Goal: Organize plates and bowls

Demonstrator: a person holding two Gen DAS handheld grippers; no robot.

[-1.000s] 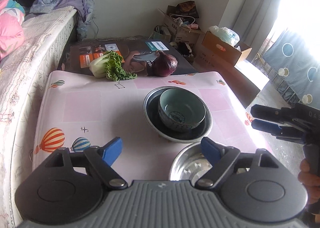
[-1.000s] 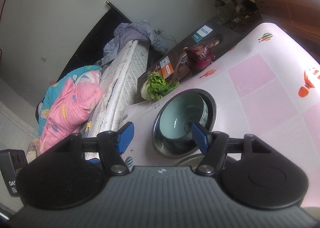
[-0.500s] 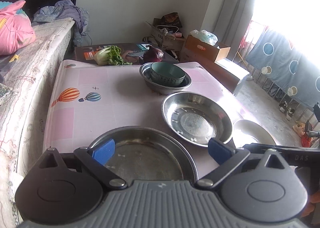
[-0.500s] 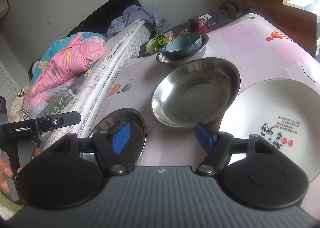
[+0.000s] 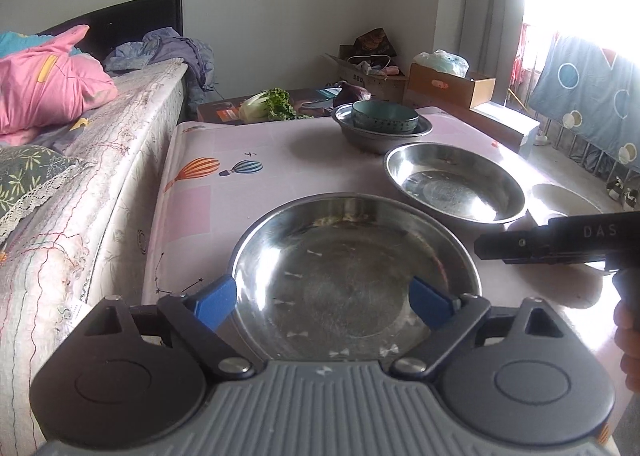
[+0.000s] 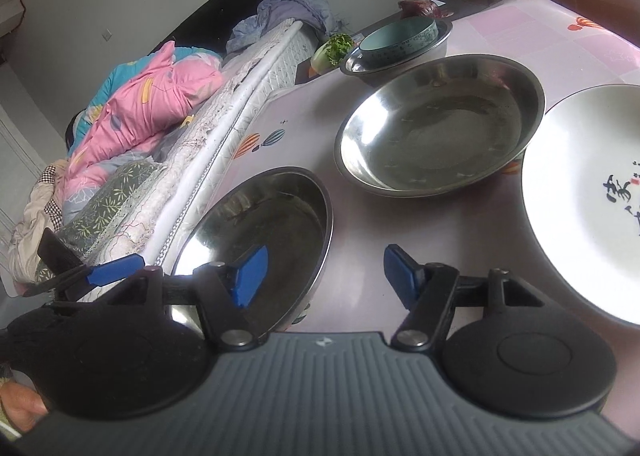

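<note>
Table (image 5: 280, 160), pink cloth printed with balloons, bed (image 5: 100, 160) along its left edge.

1. Left gripper (image 5: 326, 302): jaws spread wide, nothing between them, hovering above item 2.
2. Near steel plate (image 5: 356, 268): shallow, at the table's near-left corner, close to the bed-side edge; specks of residue inside.
3. Middle steel plate (image 5: 456, 182): shallow, further in and to the right, just beside item 2, apart from it.
4. Steel bowl (image 5: 384, 134): toward the far edge; teal bowl (image 5: 385, 116) nested upright inside.
5. Leafy greens (image 5: 268, 106) and red cabbage (image 5: 350, 92): on a box beyond the far edge.
6. White plate (image 6: 592, 192): black and red brush characters, near the right edge, rim just beside item 3.
7. Right gripper (image 6: 326, 278): jaws wide apart, empty, over bare cloth between items 2 and 6.
</note>
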